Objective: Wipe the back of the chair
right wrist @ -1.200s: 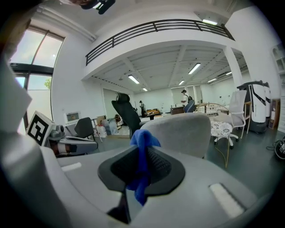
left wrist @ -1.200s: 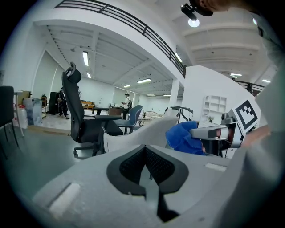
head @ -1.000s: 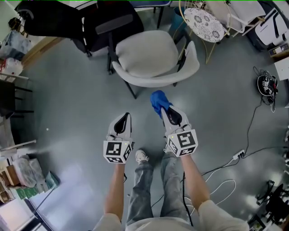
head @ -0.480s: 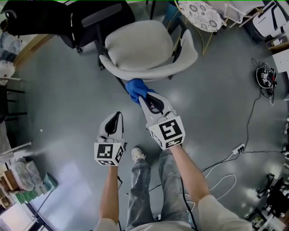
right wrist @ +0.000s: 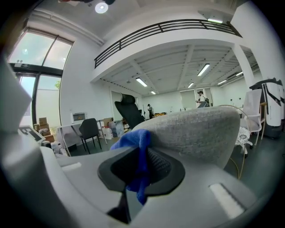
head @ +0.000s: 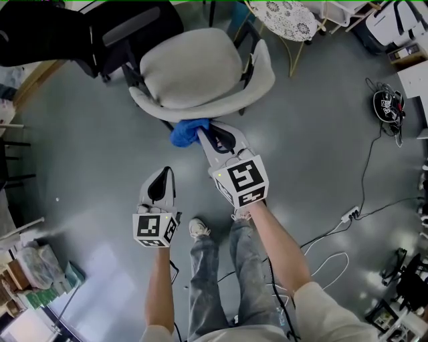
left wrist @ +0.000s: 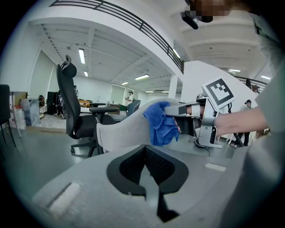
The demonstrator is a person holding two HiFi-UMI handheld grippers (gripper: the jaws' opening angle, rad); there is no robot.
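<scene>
The grey fabric chair (head: pixel 194 70) stands ahead of me, its curved back (head: pixel 200 112) on my side. A blue cloth (head: pixel 186 131) is pressed against the outside of that back, and my right gripper (head: pixel 202 133) is shut on it. In the right gripper view the cloth (right wrist: pixel 137 147) hangs from the jaws right at the grey chair back (right wrist: pixel 196 133). My left gripper (head: pixel 164 173) hovers lower left, shut and holding nothing, apart from the chair. The left gripper view shows the cloth (left wrist: pixel 160 124) against the back (left wrist: pixel 122 131), with the right gripper (left wrist: pixel 180 116) behind it.
A black office chair (head: pixel 100 27) stands at the far left beside the grey one. A white lace-top round table (head: pixel 284 13) is behind it on the right. Cables and a power strip (head: pixel 349 215) lie on the grey floor at right. My shoe (head: pixel 195 229) is below the grippers.
The right gripper has carried the blue cloth forward and to the left, from clear of the chair to against its back. The left gripper has kept its place beside it.
</scene>
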